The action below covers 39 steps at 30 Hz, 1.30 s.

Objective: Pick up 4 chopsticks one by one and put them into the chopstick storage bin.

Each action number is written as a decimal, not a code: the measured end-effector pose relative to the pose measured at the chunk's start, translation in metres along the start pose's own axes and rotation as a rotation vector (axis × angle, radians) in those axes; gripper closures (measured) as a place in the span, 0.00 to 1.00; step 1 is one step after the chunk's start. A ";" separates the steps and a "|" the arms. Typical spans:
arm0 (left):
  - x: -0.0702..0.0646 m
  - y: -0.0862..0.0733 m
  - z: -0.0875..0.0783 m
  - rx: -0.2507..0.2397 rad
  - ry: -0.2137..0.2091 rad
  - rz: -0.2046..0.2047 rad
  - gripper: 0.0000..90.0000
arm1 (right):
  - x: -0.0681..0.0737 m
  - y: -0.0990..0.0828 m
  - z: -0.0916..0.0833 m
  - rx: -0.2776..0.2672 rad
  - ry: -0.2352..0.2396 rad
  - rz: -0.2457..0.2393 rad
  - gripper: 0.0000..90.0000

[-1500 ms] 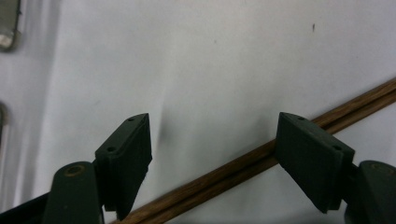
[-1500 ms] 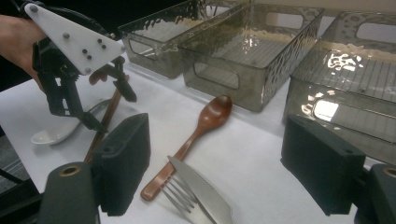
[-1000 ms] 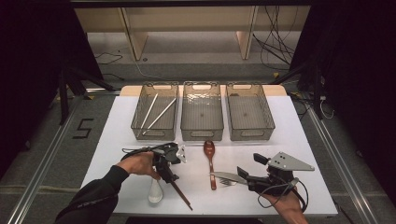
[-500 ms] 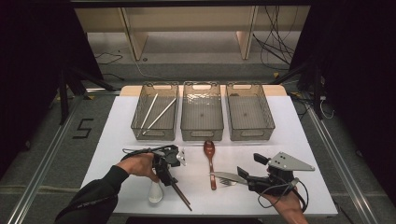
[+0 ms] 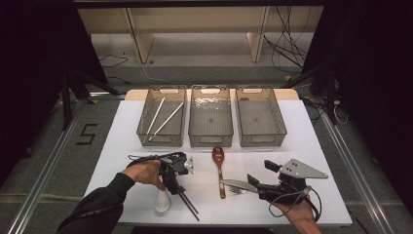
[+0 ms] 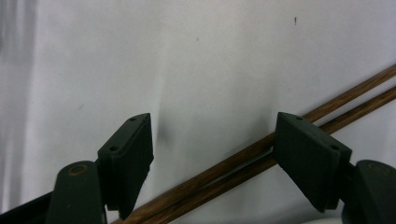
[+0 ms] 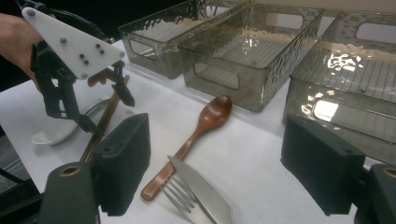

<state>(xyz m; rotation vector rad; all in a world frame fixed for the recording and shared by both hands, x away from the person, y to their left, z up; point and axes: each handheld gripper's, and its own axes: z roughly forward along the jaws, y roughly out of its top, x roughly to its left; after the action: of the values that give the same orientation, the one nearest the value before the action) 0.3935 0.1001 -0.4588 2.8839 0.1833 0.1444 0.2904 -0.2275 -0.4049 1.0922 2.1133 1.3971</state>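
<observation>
My left gripper [image 5: 176, 185] points down at the table's near left, open, and straddles a pair of brown chopsticks [image 5: 189, 203]. In the left gripper view the chopsticks [image 6: 233, 163] lie on the white table between the spread jaws of my left gripper [image 6: 212, 154], and neither pad presses on them. A white spoon [image 5: 162, 200] lies just beside them. My right gripper [image 5: 261, 173] rests low at the near right, open and empty, and faces a knife [image 5: 237, 184] laid over a fork [image 5: 238, 190]. A wooden spoon [image 5: 218, 163] lies in the middle.
Three clear bins stand in a row at the back. The left bin [image 5: 162, 137] holds two white chopsticks [image 5: 165, 119]; the middle bin [image 5: 210, 139] and right bin [image 5: 261, 137] have nothing in them. The right gripper view shows the left gripper [image 7: 108, 112], wooden spoon [image 7: 205, 121] and knife [image 7: 201, 191].
</observation>
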 end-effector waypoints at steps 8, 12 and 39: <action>-0.001 0.002 0.001 0.006 -0.026 0.015 0.31 | 0.000 0.000 0.000 0.002 -0.001 -0.001 0.28; -0.002 0.002 0.001 0.010 -0.034 0.034 0.32 | 0.000 0.000 0.000 0.001 -0.001 0.000 0.28; 0.002 0.003 0.001 0.053 -0.025 0.079 0.37 | 0.000 0.000 0.000 -0.002 -0.002 0.000 0.28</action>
<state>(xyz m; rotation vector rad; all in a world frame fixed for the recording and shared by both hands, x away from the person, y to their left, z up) 0.3954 0.0971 -0.4584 2.9450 0.0699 0.1188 0.2907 -0.2278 -0.4049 1.0919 2.1106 1.3971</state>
